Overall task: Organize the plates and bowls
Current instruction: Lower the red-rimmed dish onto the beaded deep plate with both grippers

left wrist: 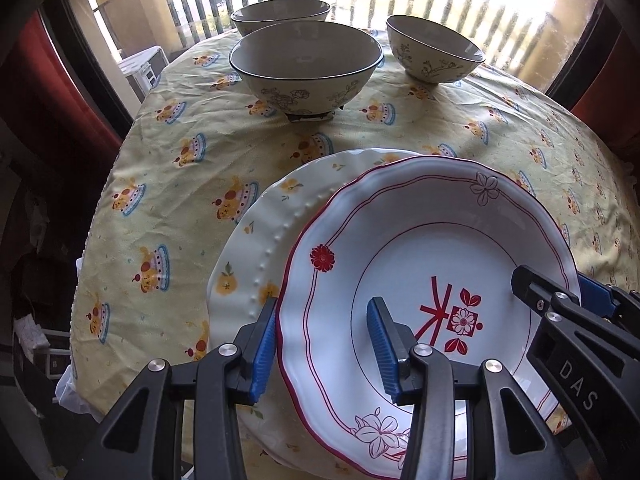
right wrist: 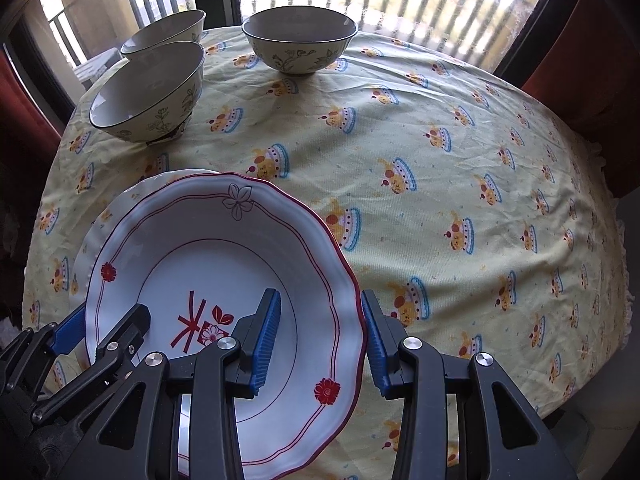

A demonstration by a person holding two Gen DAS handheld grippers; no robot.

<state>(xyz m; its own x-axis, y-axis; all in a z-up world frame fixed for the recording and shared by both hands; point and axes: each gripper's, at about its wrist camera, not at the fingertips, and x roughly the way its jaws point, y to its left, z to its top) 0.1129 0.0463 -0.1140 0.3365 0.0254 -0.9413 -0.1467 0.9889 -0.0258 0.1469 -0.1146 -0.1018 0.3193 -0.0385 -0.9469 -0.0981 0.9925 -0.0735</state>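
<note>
A white plate with red trim (left wrist: 400, 264) lies on a larger cream plate with yellow fruit prints (left wrist: 256, 248) at the near edge of the table. My left gripper (left wrist: 324, 344) is open and straddles the red-trim plate's left rim, one finger outside and one inside. My right gripper (right wrist: 322, 336) is open and straddles the same plate's (right wrist: 224, 256) right rim; the cream plate (right wrist: 100, 216) peeks out behind. Three floral bowls stand at the far side: a near large one (left wrist: 306, 68), one behind it (left wrist: 280, 14), and a smaller one (left wrist: 432, 50).
The round table carries a yellow cloth with cake prints (right wrist: 440, 168). A barred window (left wrist: 440, 0) and red curtains (left wrist: 36, 92) lie behind it. The table's right half (right wrist: 480, 220) shows only cloth.
</note>
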